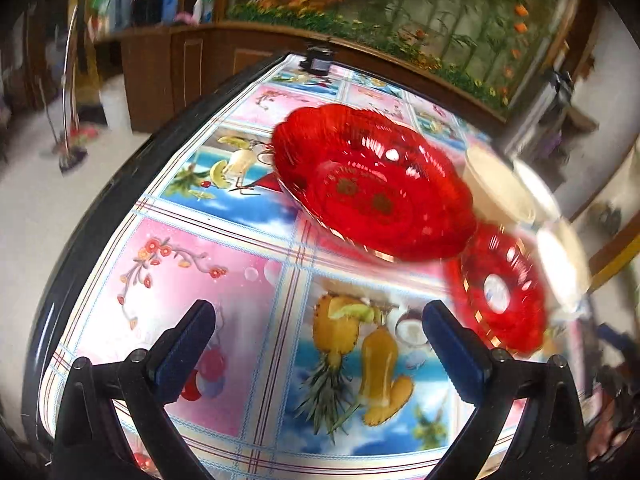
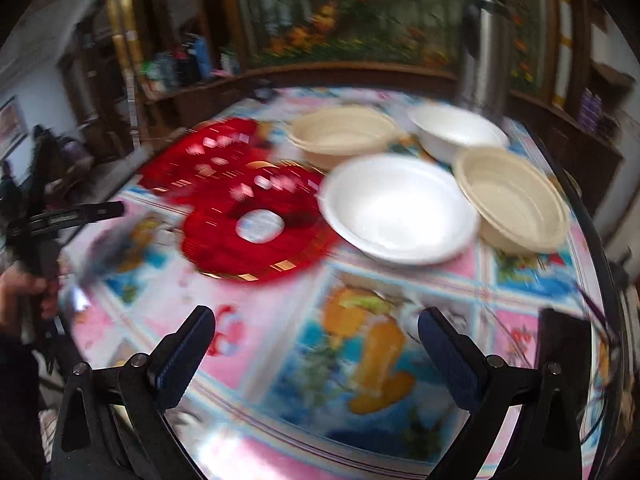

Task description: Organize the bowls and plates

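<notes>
1. Bright fruit-and-flower cloth covers the round tabletop [image 1: 256, 264], with a dark wooden cabinet [image 1: 152, 76] behind it.
2. My left jaws [image 1: 318, 340] are spread wide over the cloth, pinching nothing.
3. My right jaws [image 2: 316, 344] are spread wide too, empty.
4. 2 red plates [image 2: 256, 224] sit side by side, left of centre in the right view, edges overlapping.
5. 2 white bowls [image 2: 400, 212] and 2 beige bowls [image 2: 516, 204] cluster just right of the plates.
6. A steel flask [image 2: 484, 52] stands behind the bowls.
</notes>
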